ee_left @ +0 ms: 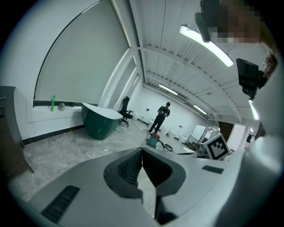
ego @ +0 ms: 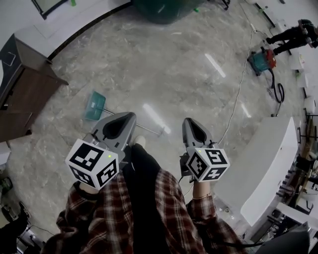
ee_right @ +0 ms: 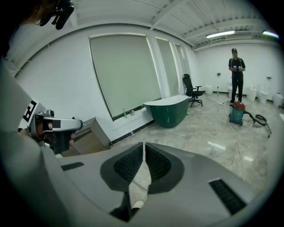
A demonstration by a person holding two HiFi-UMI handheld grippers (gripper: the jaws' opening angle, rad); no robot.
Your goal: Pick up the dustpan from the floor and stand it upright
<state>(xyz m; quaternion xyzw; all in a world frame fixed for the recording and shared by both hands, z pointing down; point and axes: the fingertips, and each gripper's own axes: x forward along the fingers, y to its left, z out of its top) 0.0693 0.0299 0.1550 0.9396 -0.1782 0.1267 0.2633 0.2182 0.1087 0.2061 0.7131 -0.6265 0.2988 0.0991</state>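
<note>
Dustpan [ego: 94, 105]: lies flat on the marble floor [ego: 164, 74], not yet stood up. The teal pan is at the left of the head view, and its thin long handle runs off to the right, ending near the toe of our shoe [ego: 140, 141].

Left hand-held gripper [ego: 128, 118]: we hold it above the floor on the near side of the dustpan, clear of it. Its tip points out over the handle. In the left gripper view the jaws meet at the tip with nothing between them.

Right hand-held gripper [ego: 190, 123]: alongside the left one, further from the pan, and also in the air. In the right gripper view its jaws are pressed together and empty. Only floor shows through the slot behind the tip.

Our plaid sleeves and dark trouser leg fill the lower part of the head view.

Surroundings:
- A wooden cabinet [ego: 25, 89] stands left of the dustpan, well apart from it.
- A dark green tub [ego: 159, 10] is at the far side of the floor.
- A white desk [ego: 268, 163] is at our right.
- A thin cable [ego: 238, 94] crosses the floor toward a teal and red vacuum cleaner [ego: 261, 59].
- Beyond the vacuum cleaner stands a person in black [ego: 293, 35].
</note>
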